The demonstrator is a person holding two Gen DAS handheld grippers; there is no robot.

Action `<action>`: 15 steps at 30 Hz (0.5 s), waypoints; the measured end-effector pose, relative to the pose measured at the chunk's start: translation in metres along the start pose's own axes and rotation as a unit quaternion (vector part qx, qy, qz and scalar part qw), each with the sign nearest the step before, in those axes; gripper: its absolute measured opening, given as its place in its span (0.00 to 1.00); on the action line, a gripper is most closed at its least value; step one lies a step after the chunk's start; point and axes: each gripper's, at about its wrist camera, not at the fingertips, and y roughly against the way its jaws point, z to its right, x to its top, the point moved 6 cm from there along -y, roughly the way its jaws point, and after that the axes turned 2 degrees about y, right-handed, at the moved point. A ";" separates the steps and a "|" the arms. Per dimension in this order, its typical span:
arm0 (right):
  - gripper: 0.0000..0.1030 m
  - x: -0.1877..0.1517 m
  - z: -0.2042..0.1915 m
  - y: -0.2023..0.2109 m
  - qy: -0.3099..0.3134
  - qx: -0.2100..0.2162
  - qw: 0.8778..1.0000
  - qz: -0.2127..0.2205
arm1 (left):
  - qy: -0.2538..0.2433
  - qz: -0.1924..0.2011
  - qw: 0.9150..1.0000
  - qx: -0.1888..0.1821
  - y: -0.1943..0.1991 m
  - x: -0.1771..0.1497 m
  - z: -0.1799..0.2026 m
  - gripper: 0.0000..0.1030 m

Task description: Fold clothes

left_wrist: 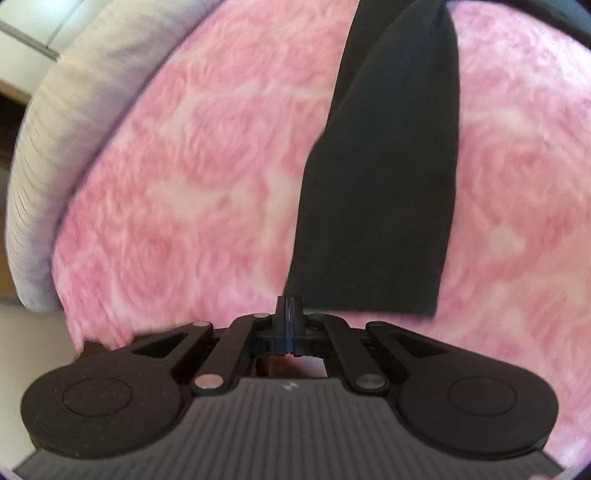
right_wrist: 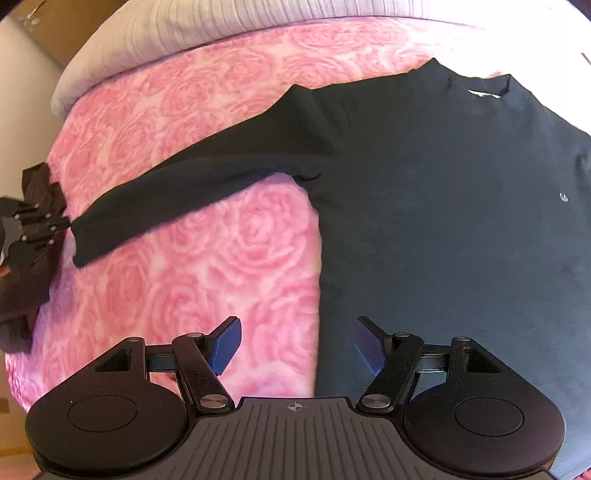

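**Sleeve cuff pinched, hem side waiting**

A black long-sleeved knit top (right_wrist: pixel 443 206) lies spread flat on a fluffy pink rose-patterned blanket (right_wrist: pixel 207 266) covering a bed, with a pale grey ribbed pillow (right_wrist: pixel 192 33) beyond it. One black sleeve (left_wrist: pixel 384 177) stretches out straight from the body towards the bed's edge.

The left tongs (left_wrist: pixel 290 314) are clamped fully together at the corner of the cuff; whether cloth is truly caught between the pads cannot be told, since they meet right at the fabric's edge. The right tongs (right_wrist: pixel 295 347) stand wide apart with nothing between them, hovering over the side edge of the top's body, one blue pad (right_wrist: pixel 225 345) above blanket and the other above cloth.

The step in hand looks like folding the sleeve inward across the body. To do it well, the cuff should be lifted only slightly, carried in a flat arc and laid square on the chest, while the right tongs pin or pinch the side seam so the body does not drag and wrinkle.
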 end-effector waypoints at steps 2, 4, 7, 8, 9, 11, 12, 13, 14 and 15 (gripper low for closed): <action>0.69 -0.002 -0.006 0.001 0.001 0.004 1.000 0.000 | 0.014 -0.008 1.000 -0.016 -0.001 -0.009 -0.004 0.04; 0.69 -0.004 -0.011 0.002 0.005 0.004 1.000 0.001 | 0.028 -0.004 0.999 -0.020 0.005 -0.015 -0.007 0.08; 0.69 -0.010 -0.008 0.005 -0.008 -0.008 1.000 -0.001 | 0.065 0.001 0.997 -0.043 0.016 -0.016 -0.008 0.10; 0.69 -0.013 -0.006 0.008 -0.016 -0.015 1.000 0.000 | 0.075 0.003 0.996 -0.050 0.020 -0.014 -0.007 0.12; 0.69 -0.016 -0.002 0.013 -0.023 -0.025 0.999 0.002 | 0.085 0.005 0.995 -0.056 0.024 -0.013 -0.006 0.17; 0.69 -0.023 0.007 0.025 -0.034 -0.054 0.998 0.006 | 0.114 0.011 0.991 -0.072 0.036 -0.008 -0.002 0.21; 0.69 -0.026 0.012 0.033 -0.038 -0.072 0.997 0.009 | 0.128 0.014 0.989 -0.079 0.042 -0.005 0.001 0.25; 0.70 -0.030 0.017 0.041 -0.042 -0.088 0.995 0.012 | 0.141 0.017 0.986 -0.085 0.047 -0.001 0.003 0.33; 0.71 -0.034 0.023 0.050 -0.048 -0.105 0.993 0.017 | 0.153 0.020 0.984 -0.089 0.054 0.003 0.006 0.35; 0.74 -0.038 0.029 0.060 -0.055 -0.123 0.991 0.022 | 0.166 0.023 0.981 -0.094 0.062 0.007 0.009 0.39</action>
